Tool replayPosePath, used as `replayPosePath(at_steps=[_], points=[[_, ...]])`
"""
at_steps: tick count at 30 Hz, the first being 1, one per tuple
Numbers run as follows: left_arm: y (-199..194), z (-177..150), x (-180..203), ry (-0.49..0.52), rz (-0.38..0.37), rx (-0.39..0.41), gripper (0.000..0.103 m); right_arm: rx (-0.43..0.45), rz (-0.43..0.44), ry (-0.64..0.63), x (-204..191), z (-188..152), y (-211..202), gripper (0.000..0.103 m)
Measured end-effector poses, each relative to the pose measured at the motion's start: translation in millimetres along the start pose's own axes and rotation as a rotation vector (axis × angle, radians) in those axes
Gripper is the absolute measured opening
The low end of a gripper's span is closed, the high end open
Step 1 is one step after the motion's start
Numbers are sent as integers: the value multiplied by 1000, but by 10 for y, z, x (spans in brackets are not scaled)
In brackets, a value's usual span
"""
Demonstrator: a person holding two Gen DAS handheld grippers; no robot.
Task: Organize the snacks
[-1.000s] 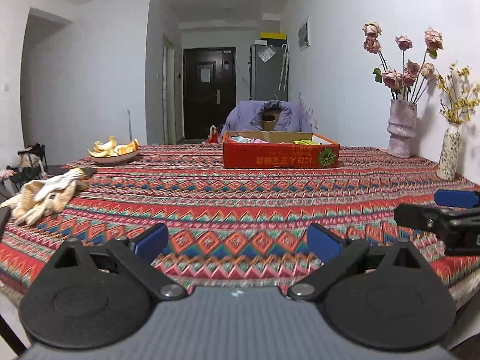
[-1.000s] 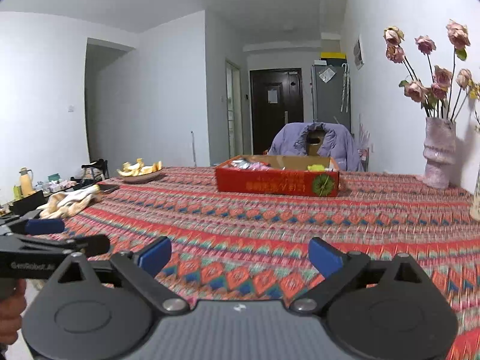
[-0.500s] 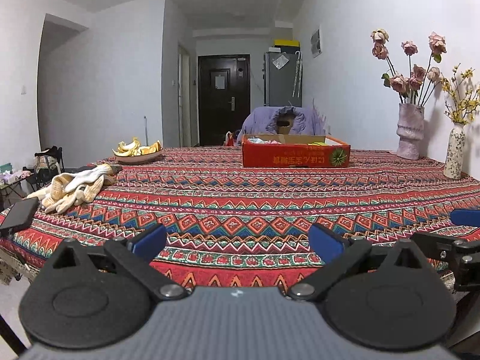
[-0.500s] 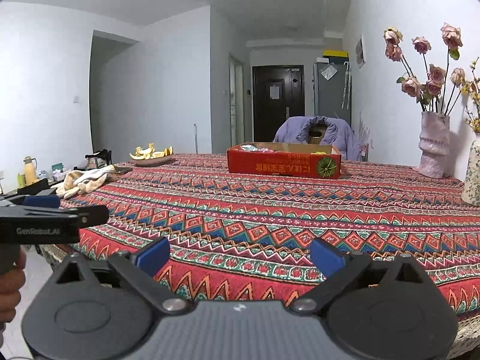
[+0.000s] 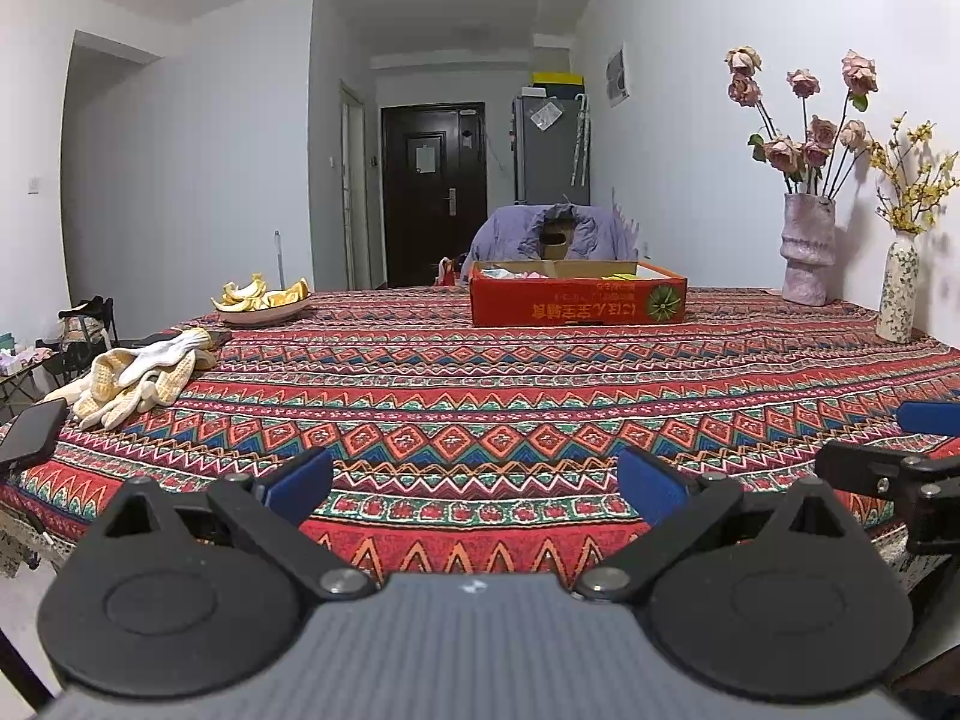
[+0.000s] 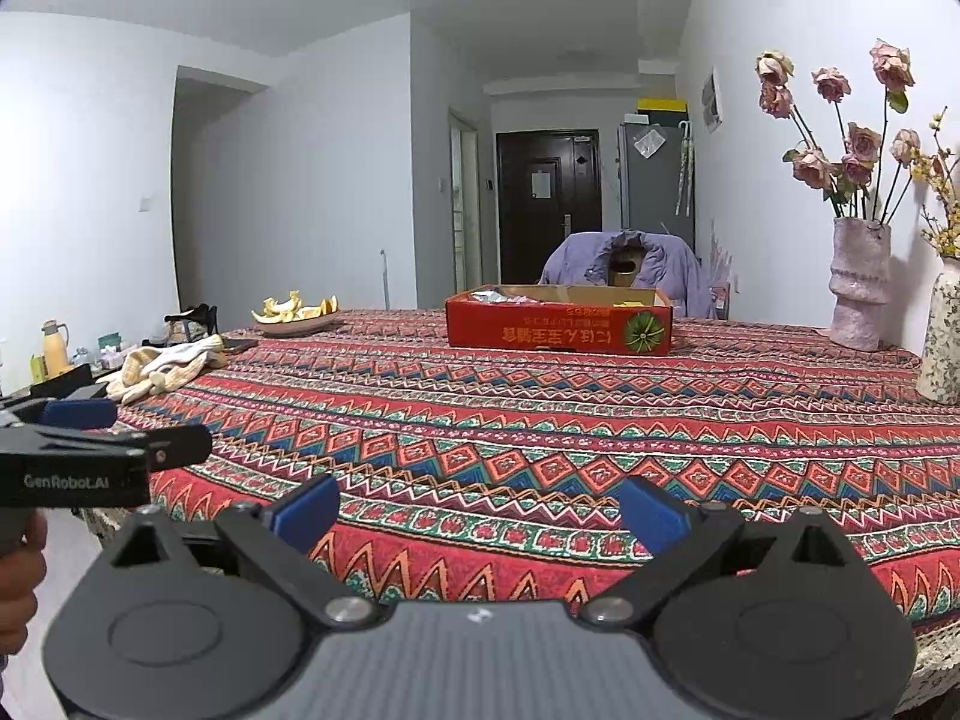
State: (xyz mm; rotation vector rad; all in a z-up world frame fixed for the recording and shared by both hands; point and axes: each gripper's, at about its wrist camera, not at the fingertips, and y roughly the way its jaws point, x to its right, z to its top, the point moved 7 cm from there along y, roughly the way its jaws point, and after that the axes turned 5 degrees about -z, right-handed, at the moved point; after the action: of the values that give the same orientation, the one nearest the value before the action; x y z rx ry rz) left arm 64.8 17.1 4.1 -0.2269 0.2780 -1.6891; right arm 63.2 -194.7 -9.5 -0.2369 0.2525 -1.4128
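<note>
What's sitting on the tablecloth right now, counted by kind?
Red cardboard box with snacks inside: 1
Vases with flowers: 2, pink vase and speckled vase
Plate of peels: 1
Pile of gloves: 1
Dark phone at the left edge: 1
Total: 6
Both the left hand-held gripper and the right hand-held gripper are open and empty.

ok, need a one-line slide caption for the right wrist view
Open right hand-held gripper at the near edge of the patterned tablecloth, facing the red snack box far across.

A shallow red cardboard box [image 5: 577, 300] holding snacks sits far across the table.
</note>
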Motion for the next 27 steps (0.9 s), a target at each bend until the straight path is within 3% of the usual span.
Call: replayPosePath(at_steps=[27], points=[[-2,-5,7,11,-6,1,103,26,-55,31,106,-2,-5,103]])
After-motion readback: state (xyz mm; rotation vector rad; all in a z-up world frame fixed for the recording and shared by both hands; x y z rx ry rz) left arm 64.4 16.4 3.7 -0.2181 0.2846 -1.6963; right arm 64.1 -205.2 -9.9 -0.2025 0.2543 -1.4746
